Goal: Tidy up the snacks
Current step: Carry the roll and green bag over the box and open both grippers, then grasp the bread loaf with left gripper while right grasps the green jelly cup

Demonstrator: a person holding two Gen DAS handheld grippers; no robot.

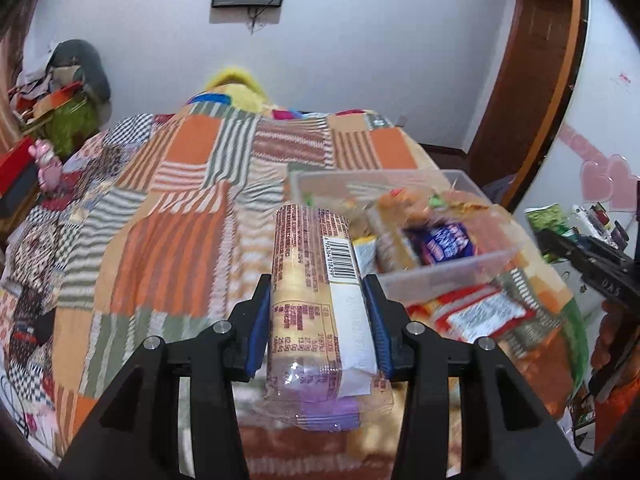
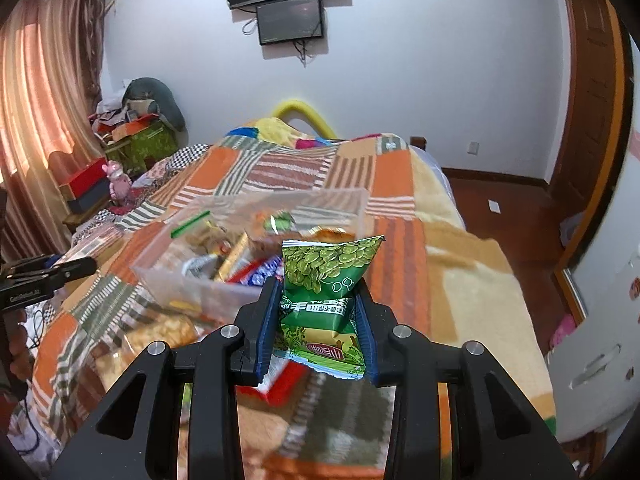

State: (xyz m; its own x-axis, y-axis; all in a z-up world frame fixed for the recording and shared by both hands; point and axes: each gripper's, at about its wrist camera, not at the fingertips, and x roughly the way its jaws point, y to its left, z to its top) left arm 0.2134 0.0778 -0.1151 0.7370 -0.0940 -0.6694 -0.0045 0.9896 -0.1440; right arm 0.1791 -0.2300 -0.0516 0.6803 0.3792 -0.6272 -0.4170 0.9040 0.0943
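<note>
The left gripper [image 1: 316, 316] pinches 1 long cylindrical biscuit roll in clear and white wrapping [image 1: 316, 280] between its 2 blue pads, the roll lying lengthwise along the fingers with its barcode uppermost and its far end pointing toward 12 o'clock. The right gripper [image 2: 318, 320] is pressed tight on 1 green foil snack packet printed with round green seeds [image 2: 326, 280], which stands up between its 2 blue pads and is creased at the middle.

Just past both grippers, on the orange, green and white patchwork blanket [image 1: 160, 208], sits 1 clear rectangular plastic bin [image 2: 192, 280] — at 2 o'clock from the left gripper, at 11 o'clock from the right. It holds a jumble of packets; their count cannot be told, though 1 blue and white wrapper [image 1: 446, 242] shows near its front wall. 1 red and white printed packet [image 1: 480, 312] lies on the blanket just in front of the bin, at 3 o'clock from the left gripper.

Farther off, at 10 o'clock, 1 small pink toy figure [image 2: 118, 180] stands at the bedside — and on the far wall, at 12 o'clock, 2 dark screens [image 2: 290, 20] hang one under the other.
</note>
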